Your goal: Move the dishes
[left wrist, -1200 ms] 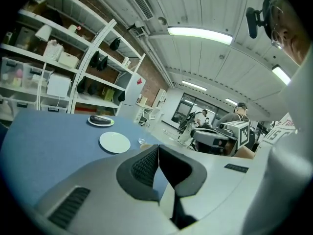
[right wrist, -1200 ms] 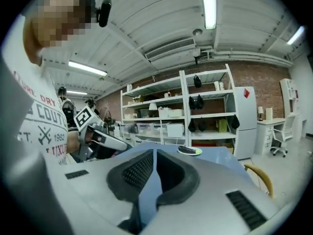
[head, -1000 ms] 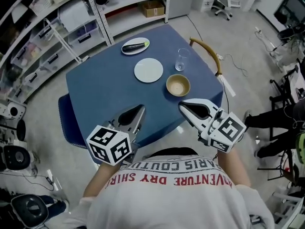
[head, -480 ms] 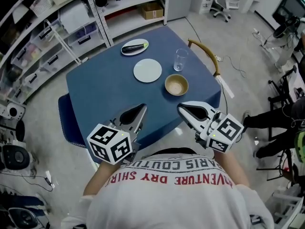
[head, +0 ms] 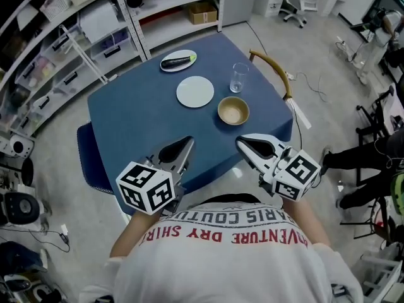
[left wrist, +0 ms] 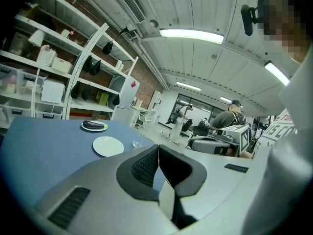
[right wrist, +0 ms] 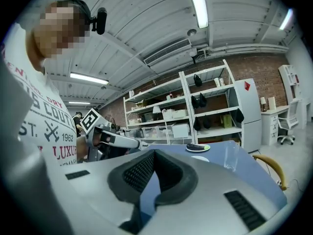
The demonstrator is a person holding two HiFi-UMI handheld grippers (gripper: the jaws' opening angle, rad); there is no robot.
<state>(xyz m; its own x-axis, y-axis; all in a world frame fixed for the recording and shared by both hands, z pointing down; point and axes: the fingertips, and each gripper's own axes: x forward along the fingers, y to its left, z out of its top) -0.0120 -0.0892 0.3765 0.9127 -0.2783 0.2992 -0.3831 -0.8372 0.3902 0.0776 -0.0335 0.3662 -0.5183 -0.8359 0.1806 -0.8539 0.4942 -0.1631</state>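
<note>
Two clenched, empty grippers, left gripper (head: 185,144) and right gripper (head: 243,141), hover at the blue table's (head: 126,122) 6 o'clock edge; the bowl (head: 233,111) lies toward 12 o'clock.

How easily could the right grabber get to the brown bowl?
Probably yes, quite easily. The bowl sits just ahead of the right gripper, with only bare blue table between them. Its jaws are shut, so they'd need to open first.
</note>
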